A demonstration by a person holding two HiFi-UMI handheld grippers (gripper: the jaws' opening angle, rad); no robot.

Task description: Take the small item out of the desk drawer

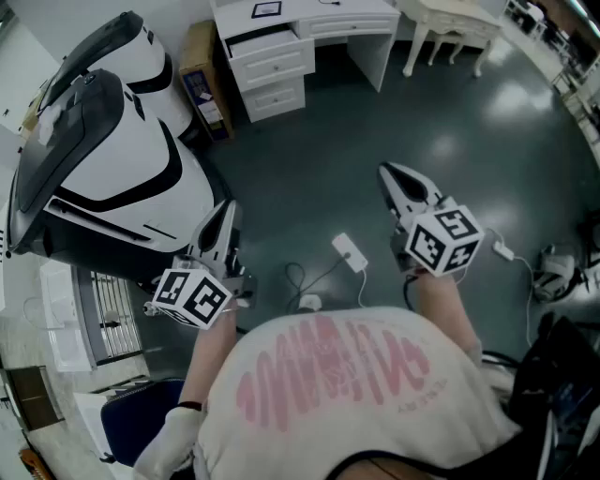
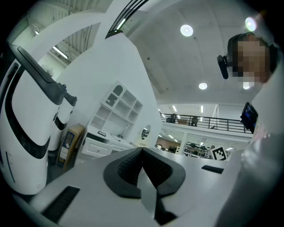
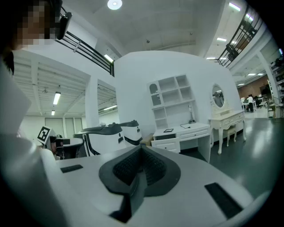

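The white desk (image 1: 309,23) stands far off at the top of the head view, across the dark floor. Its top left drawer (image 1: 265,42) is pulled out a little; I cannot see any small item inside. My left gripper (image 1: 225,211) and right gripper (image 1: 390,174) are held low in front of the person, both pointing toward the desk and far from it. In the left gripper view the left gripper (image 2: 142,150) has its jaws together with nothing between them. The right gripper (image 3: 141,149) is likewise shut and empty, with the desk (image 3: 183,132) beyond its tip.
A big white-and-black machine (image 1: 103,159) fills the left. A cardboard box (image 1: 204,80) leans beside the desk. A white dressing table (image 1: 450,23) stands right of the desk. A white power strip (image 1: 349,251) and cables lie on the floor by the person's feet.
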